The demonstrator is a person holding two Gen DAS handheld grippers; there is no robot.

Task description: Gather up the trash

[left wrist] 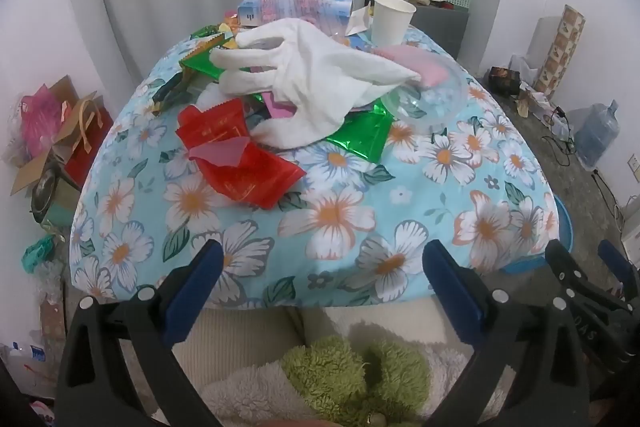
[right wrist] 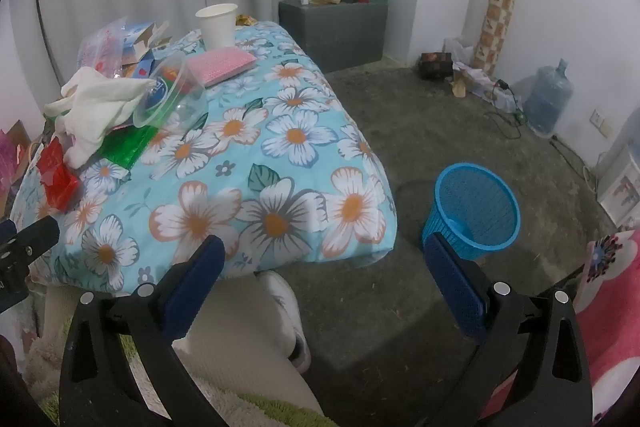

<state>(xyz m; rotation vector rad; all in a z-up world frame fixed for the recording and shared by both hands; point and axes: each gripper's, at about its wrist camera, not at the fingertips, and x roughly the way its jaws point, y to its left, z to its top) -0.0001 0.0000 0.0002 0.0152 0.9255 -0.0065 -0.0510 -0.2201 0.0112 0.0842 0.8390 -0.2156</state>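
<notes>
Part of the litter is hidden under a white glove [left wrist: 308,83] heaped mid-table on the floral cloth [left wrist: 344,211]; red wrappers [left wrist: 236,155], green foil [left wrist: 360,139] and a clear cup [left wrist: 432,103] are seen around the glove. A blue basket [right wrist: 476,211] stands on the floor, well apart from it. The left gripper [left wrist: 324,283] and right gripper [right wrist: 324,279] are held wide open, empty.
</notes>
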